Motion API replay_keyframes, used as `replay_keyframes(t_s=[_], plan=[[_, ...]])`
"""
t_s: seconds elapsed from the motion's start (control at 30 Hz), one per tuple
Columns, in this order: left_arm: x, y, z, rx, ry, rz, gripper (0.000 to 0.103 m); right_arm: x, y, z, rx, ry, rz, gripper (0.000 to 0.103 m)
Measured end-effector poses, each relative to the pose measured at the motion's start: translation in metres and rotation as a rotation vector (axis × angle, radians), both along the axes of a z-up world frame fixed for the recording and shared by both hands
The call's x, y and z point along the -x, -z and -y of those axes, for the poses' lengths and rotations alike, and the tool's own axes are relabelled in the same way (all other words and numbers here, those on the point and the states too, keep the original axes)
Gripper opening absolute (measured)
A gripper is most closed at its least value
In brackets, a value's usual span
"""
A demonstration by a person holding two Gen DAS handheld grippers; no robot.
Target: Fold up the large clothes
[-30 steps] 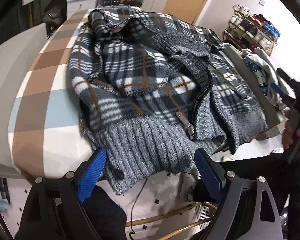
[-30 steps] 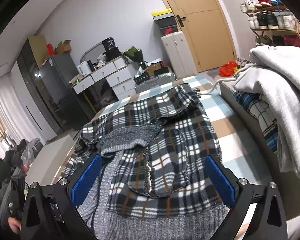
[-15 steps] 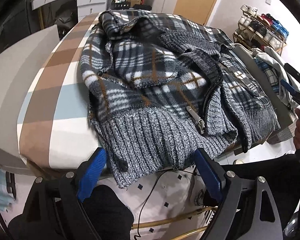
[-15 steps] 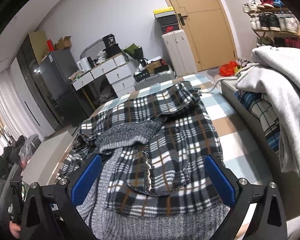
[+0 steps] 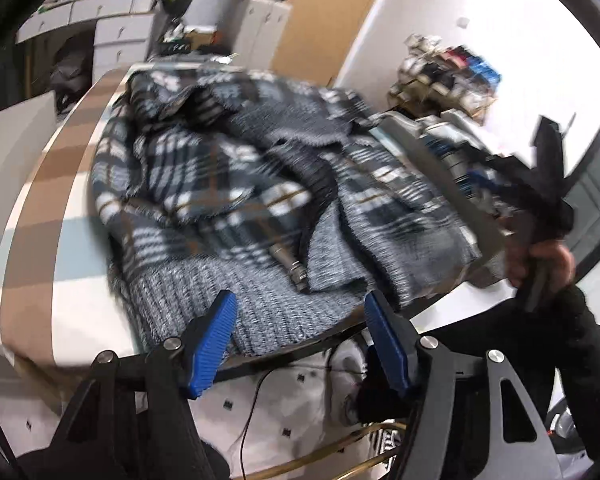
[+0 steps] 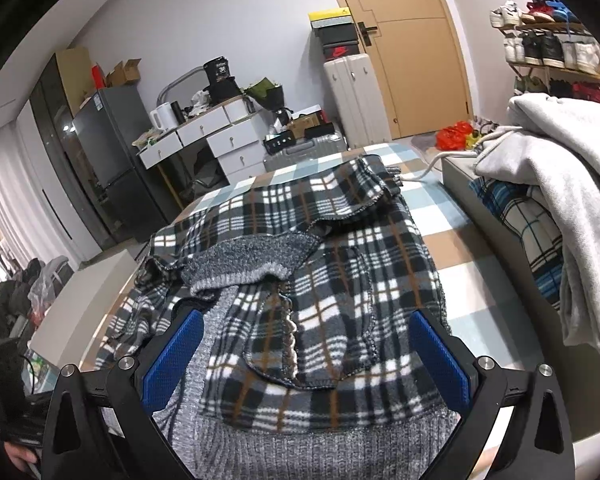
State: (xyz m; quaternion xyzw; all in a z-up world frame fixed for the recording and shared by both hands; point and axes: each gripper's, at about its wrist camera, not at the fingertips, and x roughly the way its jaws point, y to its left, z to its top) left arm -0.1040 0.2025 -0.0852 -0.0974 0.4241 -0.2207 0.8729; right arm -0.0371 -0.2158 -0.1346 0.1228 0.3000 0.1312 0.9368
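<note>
Left view motion-blurred; jacket (image 5: 236,200) plaid smeared, hem (image 6: 320,448) cut off btm.

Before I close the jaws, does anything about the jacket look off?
Yes. The plaid jacket lies rumpled, not flat: its grey knit collar is flipped over the front, and the ribbed hem hangs past the bed edge. Both grippers, left and right, are open, holding nothing.

A jacket (image 6: 300,300) lies on the bed (image 6: 480,280), clothes pile (image 6: 560,220) to its right.
</note>
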Motion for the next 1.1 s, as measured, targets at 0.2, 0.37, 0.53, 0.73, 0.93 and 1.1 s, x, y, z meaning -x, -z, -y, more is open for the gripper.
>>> replay_keyframes(t_s=[0.2,0.37,0.53,0.73,0.93,1.1], plan=[[-0.004,0.009,-0.015,-0.018,-0.118,-0.088,0.061,0.002,-0.002,0.001,-0.012,0.001,0.011,0.103],[0.012,0.027,-0.014,-0.06,-0.167,-0.19,0.062,0.003,-0.005,0.007,-0.05,-0.007,0.026,0.103],[0.011,0.036,-0.007,-0.093,-0.181,-0.238,0.062,0.005,-0.008,0.015,-0.098,-0.013,0.042,0.103],[0.005,0.054,0.009,-0.243,-0.166,-0.341,0.062,0.009,-0.011,0.025,-0.148,-0.01,0.054,0.103],[-0.006,0.057,0.002,-0.409,-0.305,-0.328,0.062,0.011,-0.013,0.031,-0.183,-0.004,0.062,0.103],[-0.007,0.048,-0.007,-0.45,-0.367,-0.281,0.062,0.014,-0.016,0.032,-0.187,-0.007,0.075,0.103]])
